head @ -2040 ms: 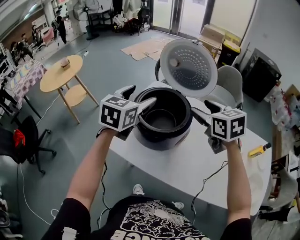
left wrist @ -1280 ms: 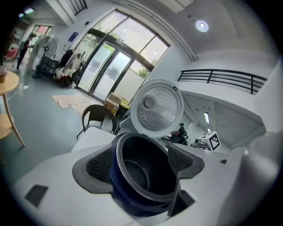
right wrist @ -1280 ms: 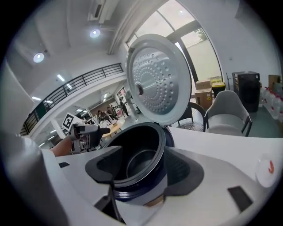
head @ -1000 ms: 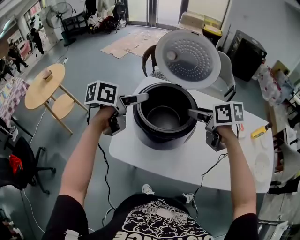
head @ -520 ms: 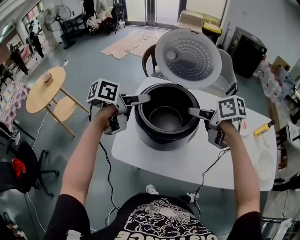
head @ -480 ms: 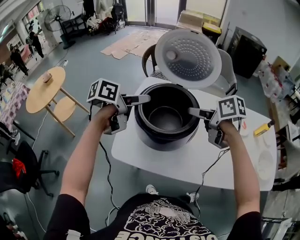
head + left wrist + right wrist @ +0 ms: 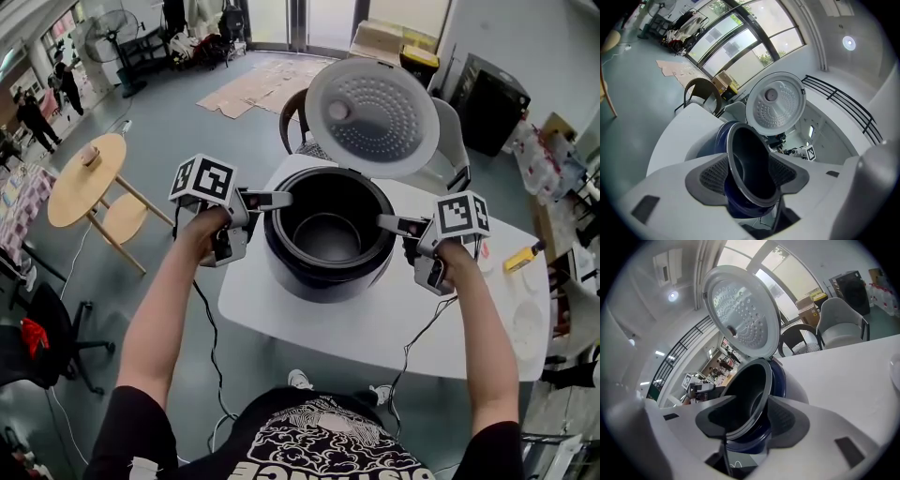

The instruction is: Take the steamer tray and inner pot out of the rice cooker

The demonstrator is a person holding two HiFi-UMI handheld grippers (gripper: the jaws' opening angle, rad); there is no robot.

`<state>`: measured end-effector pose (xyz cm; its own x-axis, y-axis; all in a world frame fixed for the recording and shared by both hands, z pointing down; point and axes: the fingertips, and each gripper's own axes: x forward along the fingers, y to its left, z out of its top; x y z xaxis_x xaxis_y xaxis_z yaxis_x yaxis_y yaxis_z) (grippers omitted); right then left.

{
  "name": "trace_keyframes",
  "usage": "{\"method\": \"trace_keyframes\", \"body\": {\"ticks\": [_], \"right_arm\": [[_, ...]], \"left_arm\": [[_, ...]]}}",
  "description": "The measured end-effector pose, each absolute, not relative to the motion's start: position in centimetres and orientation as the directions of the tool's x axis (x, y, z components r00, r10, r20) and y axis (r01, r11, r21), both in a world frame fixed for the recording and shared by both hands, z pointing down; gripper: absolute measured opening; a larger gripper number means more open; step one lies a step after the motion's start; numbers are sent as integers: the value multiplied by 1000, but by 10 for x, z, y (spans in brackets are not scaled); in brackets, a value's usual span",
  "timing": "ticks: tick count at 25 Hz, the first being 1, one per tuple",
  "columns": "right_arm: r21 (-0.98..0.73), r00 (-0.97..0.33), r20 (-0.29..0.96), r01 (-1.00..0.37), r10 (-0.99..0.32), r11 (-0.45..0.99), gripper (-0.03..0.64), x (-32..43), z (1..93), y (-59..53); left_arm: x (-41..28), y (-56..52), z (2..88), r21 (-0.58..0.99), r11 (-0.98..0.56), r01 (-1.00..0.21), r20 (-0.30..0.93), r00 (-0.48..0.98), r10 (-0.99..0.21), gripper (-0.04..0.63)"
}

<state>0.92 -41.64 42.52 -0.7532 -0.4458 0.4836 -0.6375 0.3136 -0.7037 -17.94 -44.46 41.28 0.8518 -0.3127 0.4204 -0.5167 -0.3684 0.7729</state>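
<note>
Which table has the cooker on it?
The white table, close in front, holds the rice cooker. The round wooden table stands off to the left, without it.

Both arms outstretched, left tool (image 7: 278, 199) and right tool (image 7: 386, 222) jaws closing, pot rim (image 7: 731, 168) between

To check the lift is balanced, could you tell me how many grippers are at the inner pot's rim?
2. The left gripper straddles the rim of the inner pot on its left side, the right gripper its right side; both are closing.
</note>
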Motion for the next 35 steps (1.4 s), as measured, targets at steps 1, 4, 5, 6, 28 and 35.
{"method": "trace_keyframes", "body": {"ticks": [1, 4, 5, 6, 28, 35], "right_arm": [[-705, -751, 486, -640, -447, 307, 210, 10, 426, -417], [-697, -738, 498, -653, -456, 295, 182, 13, 428, -418], [-694, -735, 501, -657, -458, 294, 175, 14, 427, -419], [-691, -732, 504, -660, -459, 293, 169, 14, 427, -419], [-726, -694, 494, -661, -524, 191, 63, 23, 431, -423], [-728, -680, 486, -663, -550, 176, 58, 23, 420, -420]], "left_arm": [[-180, -444, 414, 773, -364, -519, 426, 851, -308, 255], [-181, -442, 416, 761, -363, -537, 452, 841, -297, 229], [-181, -442, 416, 757, -364, -543, 459, 838, -296, 221], [-181, -442, 415, 754, -364, -547, 463, 835, -297, 214], [-199, -450, 424, 773, -289, -564, 408, 792, -454, 37], [-201, -445, 417, 775, -276, -568, 404, 782, -475, 35]]}}
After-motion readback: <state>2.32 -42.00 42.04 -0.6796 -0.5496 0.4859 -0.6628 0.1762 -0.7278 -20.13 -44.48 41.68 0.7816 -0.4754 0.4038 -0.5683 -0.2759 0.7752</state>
